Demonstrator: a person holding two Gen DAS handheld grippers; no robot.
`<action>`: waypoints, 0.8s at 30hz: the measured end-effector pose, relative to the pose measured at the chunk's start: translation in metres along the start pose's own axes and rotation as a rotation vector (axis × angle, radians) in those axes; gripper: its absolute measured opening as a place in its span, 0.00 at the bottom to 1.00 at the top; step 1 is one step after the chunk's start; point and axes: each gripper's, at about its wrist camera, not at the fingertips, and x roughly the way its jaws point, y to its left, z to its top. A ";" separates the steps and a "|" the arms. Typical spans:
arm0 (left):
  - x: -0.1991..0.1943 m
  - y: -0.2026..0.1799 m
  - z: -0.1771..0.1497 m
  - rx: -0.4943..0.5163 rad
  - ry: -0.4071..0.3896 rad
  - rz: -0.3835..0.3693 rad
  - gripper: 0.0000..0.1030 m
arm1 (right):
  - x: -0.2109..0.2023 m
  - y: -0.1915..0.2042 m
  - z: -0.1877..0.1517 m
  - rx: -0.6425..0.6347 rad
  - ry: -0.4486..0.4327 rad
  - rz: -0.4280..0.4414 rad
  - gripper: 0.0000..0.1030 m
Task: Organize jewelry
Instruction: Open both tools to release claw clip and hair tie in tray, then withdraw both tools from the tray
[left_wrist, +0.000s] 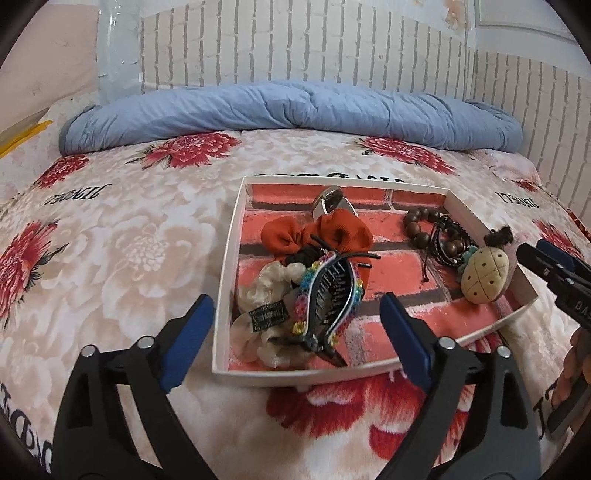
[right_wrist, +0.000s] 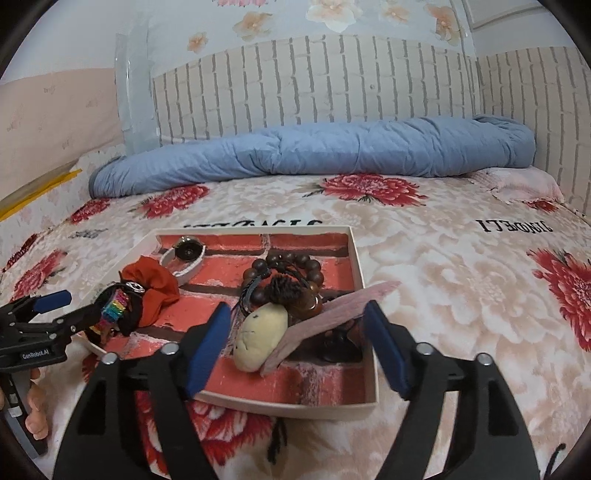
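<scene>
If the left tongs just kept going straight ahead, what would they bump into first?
Probably the rainbow hair claw. It lies right between the open left tongs, at the near end of the tray, on the cream scrunchie. Depth is hard to judge, though.

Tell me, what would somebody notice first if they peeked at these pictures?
Probably the white tray with its red brick-pattern floor, sitting on the flowery blanket. Inside, a rainbow hair clip lies at the near left on a cream scrunchie, and a pineapple-shaped plush charm sits on the right by the wooden bead bracelet. A rolled blue quilt lies behind.
</scene>
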 end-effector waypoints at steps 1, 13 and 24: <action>-0.002 0.000 -0.001 0.001 -0.004 0.003 0.90 | -0.004 0.000 -0.001 0.004 -0.007 -0.001 0.78; -0.070 -0.012 -0.038 0.036 -0.066 0.006 0.95 | -0.063 0.006 -0.028 0.047 -0.043 0.017 0.86; -0.136 -0.012 -0.084 0.004 -0.086 0.013 0.95 | -0.127 0.012 -0.071 0.065 -0.028 0.037 0.86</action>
